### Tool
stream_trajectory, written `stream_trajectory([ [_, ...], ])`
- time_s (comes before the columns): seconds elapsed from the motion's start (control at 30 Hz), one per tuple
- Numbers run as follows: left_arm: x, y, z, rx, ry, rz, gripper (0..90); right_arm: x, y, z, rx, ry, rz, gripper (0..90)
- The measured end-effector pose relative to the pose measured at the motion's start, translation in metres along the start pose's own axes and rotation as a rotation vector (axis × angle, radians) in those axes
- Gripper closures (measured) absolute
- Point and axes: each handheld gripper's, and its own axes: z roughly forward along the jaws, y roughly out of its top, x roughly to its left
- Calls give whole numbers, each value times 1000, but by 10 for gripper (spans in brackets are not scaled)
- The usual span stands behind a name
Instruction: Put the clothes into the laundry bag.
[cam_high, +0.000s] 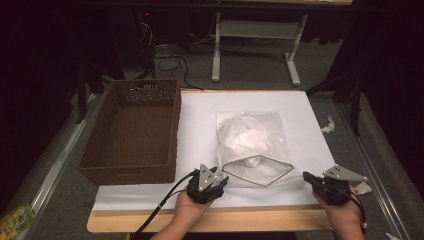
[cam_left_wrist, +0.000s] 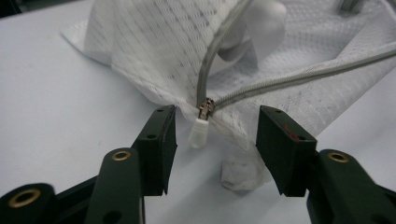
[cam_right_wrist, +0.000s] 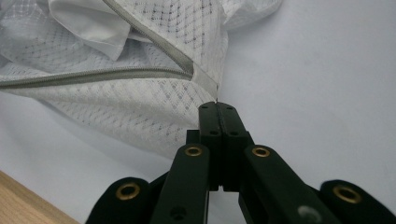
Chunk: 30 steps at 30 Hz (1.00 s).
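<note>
mesh laundry bag (cam_high: 252, 142) lies on the white sheet (cam_high: 200, 115) mid-table, zipper mouth gaping toward the person, white cloth (cam_high: 245, 132) stuffed inside. zipper pull (cam_left_wrist: 201, 128) with its white tab sits at the bag's near left corner, hanging between the left gripper's (cam_left_wrist: 217, 135) jaws; jaws stand partly apart, pads clear of the pull on both sides, nothing clamped. grey zipper tape (cam_left_wrist: 289, 77) runs off from the slider in two branches. right gripper (cam_right_wrist: 218, 108) has jaws pressed together at the bag's near right corner, tips right at the corner's edge; cannot tell whether any fabric is pinched between them. in the high view left gripper (cam_high: 223, 181) and right gripper (cam_high: 306, 176) flank the bag's near edge. woven brown basket (cam_high: 132, 130) sits just left of the bag, on the table (cam_high: 210, 220).
</note>
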Motion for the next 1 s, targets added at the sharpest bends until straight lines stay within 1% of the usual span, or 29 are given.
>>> stream_trajectory([
  [0.03, 0, -1, 1, 4, -1, 1, 481, 0, 0, 1, -4, 2, -13, 900],
  [0.07, -1, -1, 1, 1, -5, 7, 499, 1, 1, 3, 0, 8, -14, 900],
  [0.1, -1, -1, 1, 4, -7, 17, 553, 1, 1, 5, -2, 13, -24, 900],
  [0.13, -1, -1, 1, 4, -7, 17, 590, 2, 2, 7, 3, 20, -15, 900],
  [0.17, -3, -1, 3, 32, -11, 37, 646, 3, 2, 9, 8, 25, -20, 900],
  [0.2, -4, 0, 5, 46, -15, 44, 710, 4, 3, 10, 4, 28, -26, 900],
  [0.23, -5, 0, 6, 64, -18, 63, 757, 5, 3, 11, 3, 33, -34, 900],
  [0.3, -9, 1, 10, 118, -24, 105, 857, 5, 5, 12, -5, 45, -44, 900],
  [0.33, -9, 2, 11, 129, -21, 114, 895, 6, 5, 12, -8, 51, -40, 900],
  [0.37, -9, 2, 11, 132, -16, 110, 900, 7, 6, 12, -9, 53, -37, 900],
  [0.4, -8, 2, 11, 127, -8, 99, 900, 8, 7, 11, -14, 57, -41, 900],
  [0.47, -5, 1, 7, 92, -1, 63, 900, 9, 7, 11, -21, 63, -49, 900],
  [0.5, -4, 0, 5, 69, 5, 53, 900, 10, 7, 10, -25, 65, -48, 900],
  [0.53, -3, -1, 2, 44, 16, 53, 900, 9, 8, 10, -28, 70, -53, 900],
  [0.57, -3, -1, -1, 25, 32, 61, 900, 10, 8, 9, -31, 75, -46, 900],
  [0.6, -3, -1, -5, 5, 42, 67, 900, 10, 9, 8, -35, 72, -52, 900],
  [0.67, -3, 2, -15, -32, 44, 53, 900, 10, 9, 6, -48, 74, -49, 900],
  [0.7, -4, 5, -20, -42, 38, 47, 900, 10, 9, 5, -55, 74, -43, 900],
  [0.73, -5, 7, -24, -48, 40, 42, 900, 10, 9, 3, -66, 75, -42, 900],
  [0.8, -7, 8, -33, -79, 59, 33, 900, 9, 10, 1, -82, 78, -42, 868],
  [0.83, -6, 8, -37, -89, 64, 35, 889, 9, 10, 0, -93, 77, -41, 843],
  [0.87, -4, 9, -42, -95, 72, 32, 833, 9, 11, 0, -104, 77, -40, 817],
  [0.93, 2, 11, -54, -120, 93, -7, 690, 10, 12, -2, -127, 85, -14, 736],
  [0.97, 7, 13, -60, -134, 88, -32, 622, 9, 13, -3, -145, 79, -13, 703],
  [1.0, 11, 13, -67, -146, 73, -51, 563, 10, 15, -5, -158, 82, -1, 666],
])
